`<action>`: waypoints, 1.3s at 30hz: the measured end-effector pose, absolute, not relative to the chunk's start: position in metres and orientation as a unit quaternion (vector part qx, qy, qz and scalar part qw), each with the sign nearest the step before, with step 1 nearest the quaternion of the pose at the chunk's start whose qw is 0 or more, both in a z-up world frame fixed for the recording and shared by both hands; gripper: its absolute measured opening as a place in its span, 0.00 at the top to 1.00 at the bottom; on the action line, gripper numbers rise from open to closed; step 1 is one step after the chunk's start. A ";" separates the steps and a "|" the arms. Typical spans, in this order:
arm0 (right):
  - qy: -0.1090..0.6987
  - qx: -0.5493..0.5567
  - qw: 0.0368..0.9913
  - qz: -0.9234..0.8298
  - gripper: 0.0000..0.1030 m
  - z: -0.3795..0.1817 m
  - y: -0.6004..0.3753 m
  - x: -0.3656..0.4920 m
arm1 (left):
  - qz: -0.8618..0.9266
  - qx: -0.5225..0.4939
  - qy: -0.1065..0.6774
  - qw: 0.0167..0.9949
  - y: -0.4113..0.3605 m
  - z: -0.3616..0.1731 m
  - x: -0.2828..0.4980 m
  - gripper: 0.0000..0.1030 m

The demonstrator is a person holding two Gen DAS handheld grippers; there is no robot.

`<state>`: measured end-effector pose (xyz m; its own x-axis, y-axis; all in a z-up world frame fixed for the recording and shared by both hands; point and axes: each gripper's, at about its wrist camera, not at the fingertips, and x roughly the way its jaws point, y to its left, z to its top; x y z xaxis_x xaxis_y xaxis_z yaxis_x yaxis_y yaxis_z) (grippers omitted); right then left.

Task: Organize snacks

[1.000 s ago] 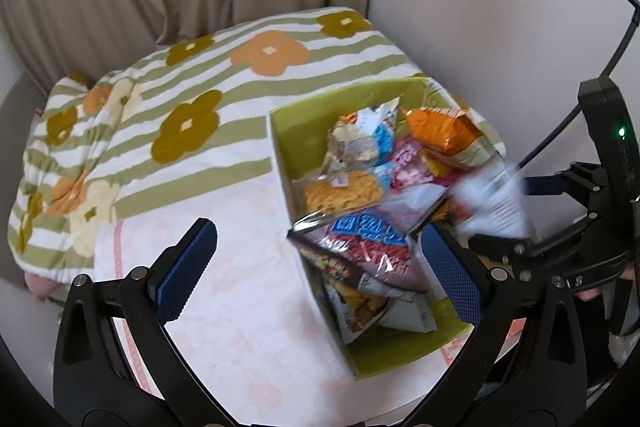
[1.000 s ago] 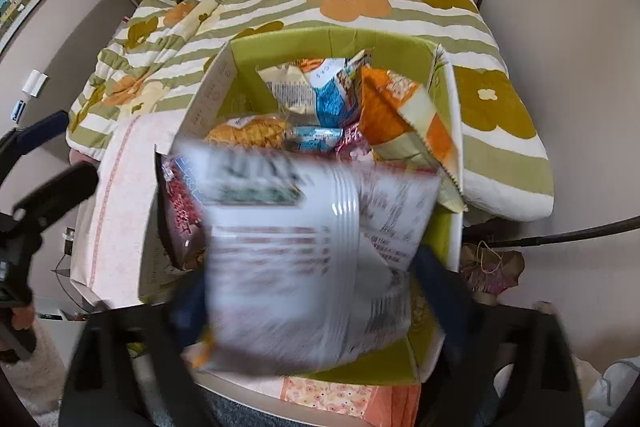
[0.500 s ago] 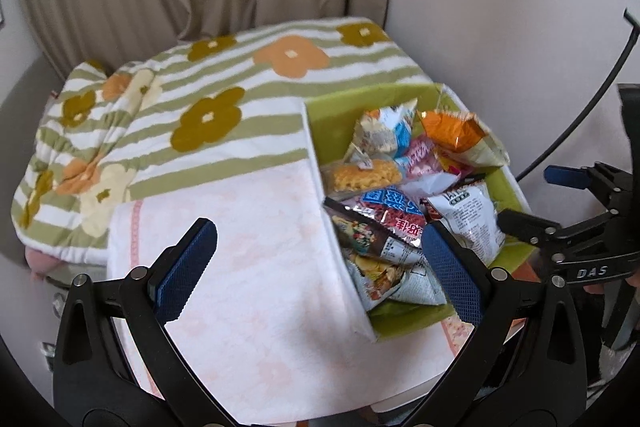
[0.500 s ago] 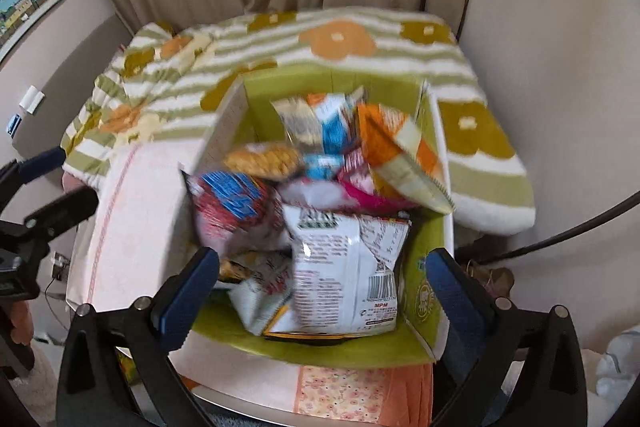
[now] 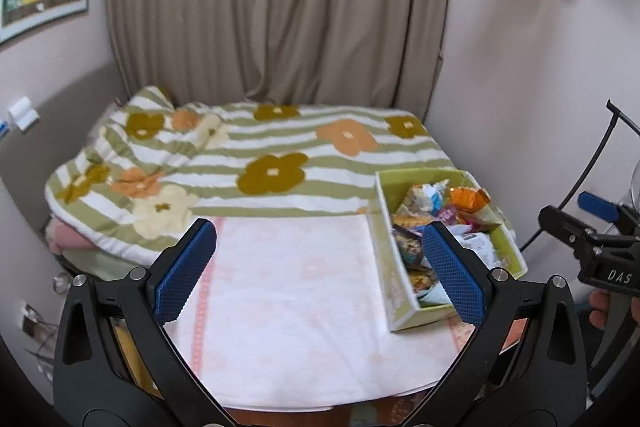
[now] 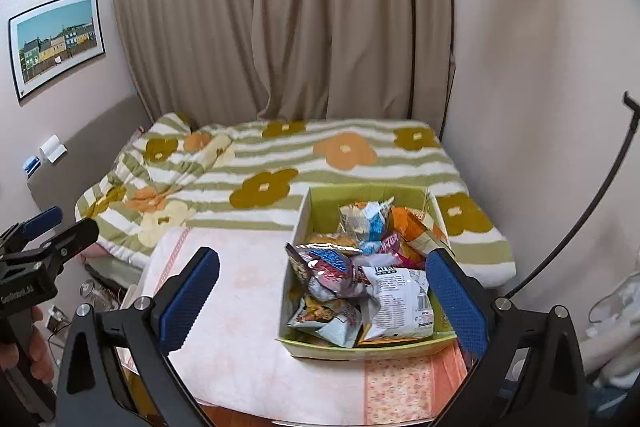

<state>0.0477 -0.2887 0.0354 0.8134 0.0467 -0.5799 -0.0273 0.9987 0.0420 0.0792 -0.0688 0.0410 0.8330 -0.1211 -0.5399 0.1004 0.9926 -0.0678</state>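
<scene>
spanning the middle of both views, the flowered quilt covers a bed behind the table, whose pale towel looks laid as a sorting surface. at lower right the green cardboard box corrals crumpled snack packets, piled loosely. left tool and right tool both gape wide, holding nothing, apparently clear of the box.

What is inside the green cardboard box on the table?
The green cardboard box holds loose snack bags: a white packet in front, an orange bag behind. Whatever lies beneath the pile is covered.
</scene>
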 end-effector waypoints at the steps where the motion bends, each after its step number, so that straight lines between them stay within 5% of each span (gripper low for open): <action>1: 0.296 0.012 0.955 0.015 0.00 0.037 -0.283 0.041 | -0.054 -0.011 0.275 0.960 -0.064 0.042 0.071 0.01; 39: 0.257 0.009 0.966 -0.015 0.00 0.027 -0.244 -0.005 | -0.054 -0.006 0.238 0.970 -0.043 0.037 0.028 0.01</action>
